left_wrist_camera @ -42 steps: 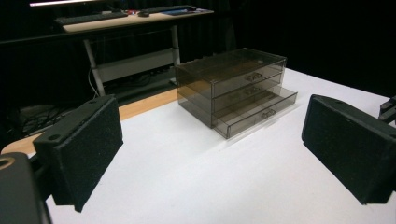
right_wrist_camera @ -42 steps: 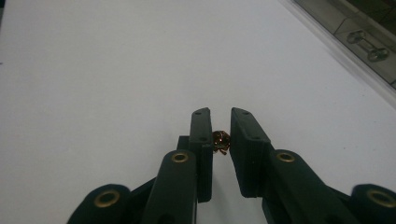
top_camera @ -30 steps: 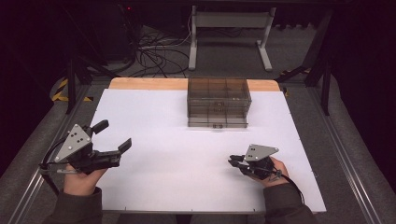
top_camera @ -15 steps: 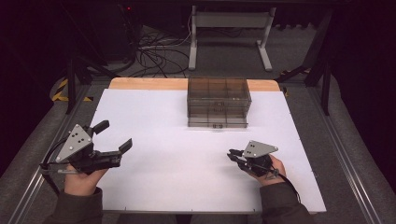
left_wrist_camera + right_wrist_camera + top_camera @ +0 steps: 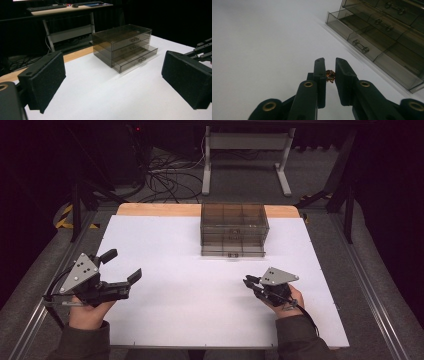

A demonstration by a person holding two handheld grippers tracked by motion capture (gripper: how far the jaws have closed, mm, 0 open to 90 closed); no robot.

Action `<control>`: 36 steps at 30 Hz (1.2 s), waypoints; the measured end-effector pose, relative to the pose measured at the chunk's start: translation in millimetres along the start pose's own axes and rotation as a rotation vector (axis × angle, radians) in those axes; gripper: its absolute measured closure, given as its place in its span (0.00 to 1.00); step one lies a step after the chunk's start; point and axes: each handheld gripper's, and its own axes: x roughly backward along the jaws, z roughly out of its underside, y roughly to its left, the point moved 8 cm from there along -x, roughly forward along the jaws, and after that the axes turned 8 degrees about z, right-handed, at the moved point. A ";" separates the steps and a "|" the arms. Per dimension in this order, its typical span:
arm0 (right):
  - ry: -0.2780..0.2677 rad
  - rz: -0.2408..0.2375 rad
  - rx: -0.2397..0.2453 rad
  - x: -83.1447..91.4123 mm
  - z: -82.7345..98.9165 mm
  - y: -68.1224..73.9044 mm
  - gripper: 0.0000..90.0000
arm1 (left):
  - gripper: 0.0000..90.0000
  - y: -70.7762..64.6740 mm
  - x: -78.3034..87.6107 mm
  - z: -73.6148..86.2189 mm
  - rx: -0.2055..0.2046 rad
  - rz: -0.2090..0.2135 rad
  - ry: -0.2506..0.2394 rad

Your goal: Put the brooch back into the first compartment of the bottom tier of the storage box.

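A smoky clear three-drawer box (image 5: 233,227) stands at the back middle of the white board (image 5: 175,315). Its bottom drawer (image 5: 137,59) is pulled out a little. My right gripper (image 5: 248,281) is low over the board, in front of the box and to its right. In the right gripper view its fingers (image 5: 330,61) are shut on a small amber-gold trinket (image 5: 330,75), with the open drawer (image 5: 372,47) ahead to the right. My left gripper (image 5: 123,265) is at the board's left edge, open, with nothing between its pads (image 5: 47,80).
A wooden strip (image 5: 160,209) runs along the board's far edge behind the box. Metal rails (image 5: 367,285) flank the table. Cables (image 5: 165,172) and a stand's legs (image 5: 245,150) lie on the floor beyond.
My right gripper has crept slightly forward and left with the trinket in it. The left gripper has stayed put.
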 end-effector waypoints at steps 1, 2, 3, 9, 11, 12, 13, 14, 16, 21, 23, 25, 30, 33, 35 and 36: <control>0.000 0.003 -0.004 0.0 -0.4 -0.6 0.89 | 0.07 -0.1 -0.2 0.0 0.003 0.003 -0.002; -0.001 0.005 -0.008 0.3 -0.8 -1.1 0.89 | 0.07 -0.2 -0.3 0.2 0.005 0.004 -0.003; -0.004 0.014 -0.016 0.9 -1.9 -2.6 0.89 | 0.07 -0.1 -0.4 0.7 0.004 0.006 0.000; -0.015 0.034 -0.034 1.6 -5.8 -5.7 0.89 | 0.07 -0.6 -1.6 2.1 0.006 0.009 0.004; -0.021 0.043 -0.039 1.1 -7.2 -6.9 0.89 | 0.07 -1.3 -1.9 2.2 0.005 0.011 0.007; -0.021 0.048 -0.042 1.0 -7.6 -7.4 0.89 | 0.07 -1.6 -2.1 2.2 0.005 0.012 0.007; -0.020 0.051 -0.044 0.8 -7.7 -8.0 0.89 | 0.07 -1.8 -2.2 1.9 0.005 0.013 0.004; -0.019 0.052 -0.046 0.7 -7.6 -8.5 0.89 | 0.07 -2.1 -2.1 1.6 0.007 0.014 0.002; -0.018 0.060 -0.051 0.9 -8.0 -9.7 0.89 | 0.07 -2.5 -1.6 0.8 0.010 0.018 -0.005; -0.031 0.075 -0.069 1.6 -11.7 -13.5 0.89 | 0.07 -3.3 -1.0 -0.2 0.016 0.020 -0.013; -0.034 0.076 -0.075 1.5 -13.8 -13.8 0.89 | 0.07 -3.7 -1.1 -0.1 0.016 0.021 -0.011; -0.029 0.078 -0.075 0.6 -15.6 -12.8 0.89 | 0.07 -3.9 -1.0 -0.1 0.014 0.021 -0.010; -0.020 0.092 -0.072 -3.8 -20.7 -11.1 0.89 | 0.07 -3.8 -0.5 -0.2 0.009 0.017 -0.008; -0.023 0.100 -0.079 -5.5 -24.3 -10.5 0.89 | 0.07 -2.9 -0.1 0.6 0.006 0.012 0.000; -0.026 0.105 -0.079 -6.5 -26.2 -10.4 0.89 | 0.07 -2.3 -0.9 1.5 0.005 0.012 0.002; -0.026 0.108 -0.080 -7.1 -27.0 -10.1 0.89 | 0.07 -1.8 -1.3 2.4 0.004 0.012 0.007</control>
